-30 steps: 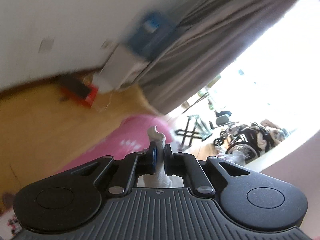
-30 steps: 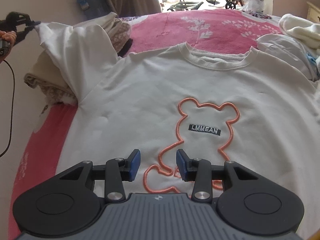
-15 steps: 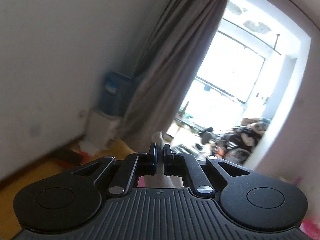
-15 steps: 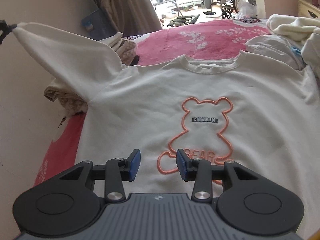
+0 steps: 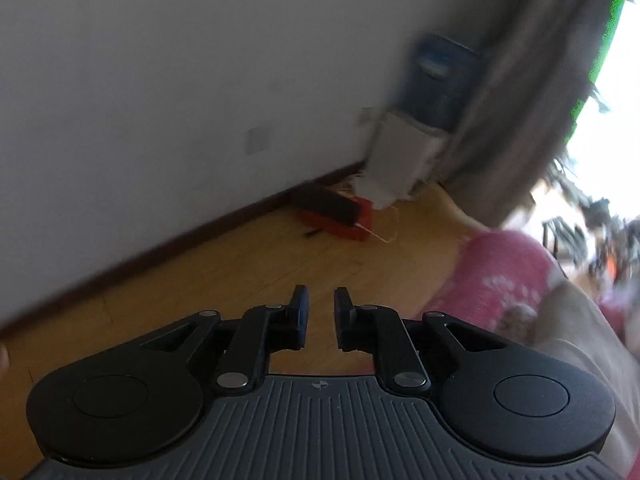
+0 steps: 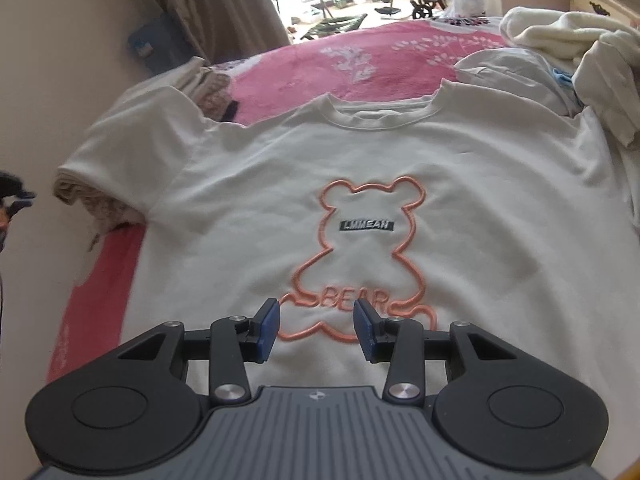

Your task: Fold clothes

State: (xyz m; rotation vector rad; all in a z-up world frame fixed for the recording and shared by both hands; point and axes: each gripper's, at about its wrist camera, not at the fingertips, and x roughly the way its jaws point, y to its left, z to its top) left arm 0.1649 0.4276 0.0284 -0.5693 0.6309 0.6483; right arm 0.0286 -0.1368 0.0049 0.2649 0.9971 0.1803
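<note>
A white T-shirt (image 6: 256, 208) with an orange bear outline lies face up and spread flat on the pink bed cover (image 6: 312, 68). Its left sleeve (image 6: 120, 160) rests out flat over a beige pile at the bed's left edge. My right gripper (image 6: 316, 322) hovers open over the shirt's lower middle, nothing between its fingers. My left gripper (image 5: 320, 312) is open and empty, off the bed's left side, pointing at the wooden floor (image 5: 200, 280). Part of it shows at the far left of the right wrist view, left gripper (image 6: 14, 200).
A heap of white clothes (image 6: 580, 52) lies at the bed's far right. A beige folded pile (image 6: 96, 208) sits under the left sleeve. On the floor are a red box (image 5: 340, 216) and a water dispenser (image 5: 416, 136) by the grey curtain (image 5: 520, 92).
My left gripper let go of the shirt's left sleeve and opened; the sleeve dropped from its raised, stretched position to lie flat. The right gripper drew back toward the hem.
</note>
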